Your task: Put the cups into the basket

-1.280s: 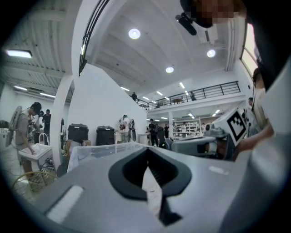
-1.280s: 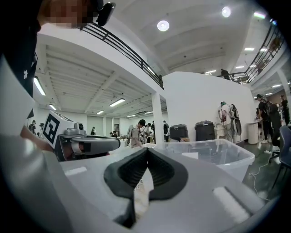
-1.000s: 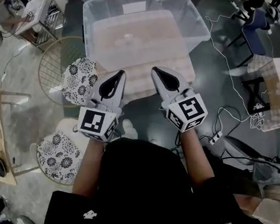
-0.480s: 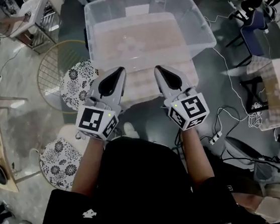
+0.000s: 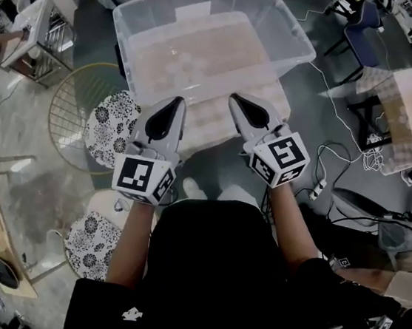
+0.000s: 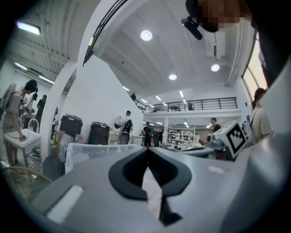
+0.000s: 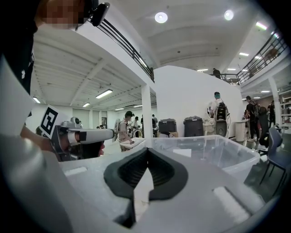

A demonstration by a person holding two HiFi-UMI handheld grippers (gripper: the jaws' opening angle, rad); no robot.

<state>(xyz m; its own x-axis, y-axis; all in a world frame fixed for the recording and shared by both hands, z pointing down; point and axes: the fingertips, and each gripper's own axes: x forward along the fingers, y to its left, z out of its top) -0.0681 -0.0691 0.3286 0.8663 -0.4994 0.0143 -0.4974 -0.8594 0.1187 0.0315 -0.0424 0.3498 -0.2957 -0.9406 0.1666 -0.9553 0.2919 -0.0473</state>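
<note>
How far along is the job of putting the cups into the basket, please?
Done: nothing yet; no cup shows in the wire basket. In hand: nothing; the left hand-held gripper and right hand-held gripper are both shut and empty, held near the clear bin. Left: the whole job; I cannot make out cups.

The grey concrete floor (image 5: 25,149) carries a round gold wire basket (image 5: 66,117) out to the left of the left gripper's (image 5: 176,104) jaws. A floral-topped stool (image 5: 113,128) stands between that basket and the jaws, and a second stool (image 5: 91,235) stands behind and to the left of them. Behind and to the right of the right gripper's (image 5: 238,100) jaws, a white power strip (image 5: 318,189) lies on the floor.
</note>
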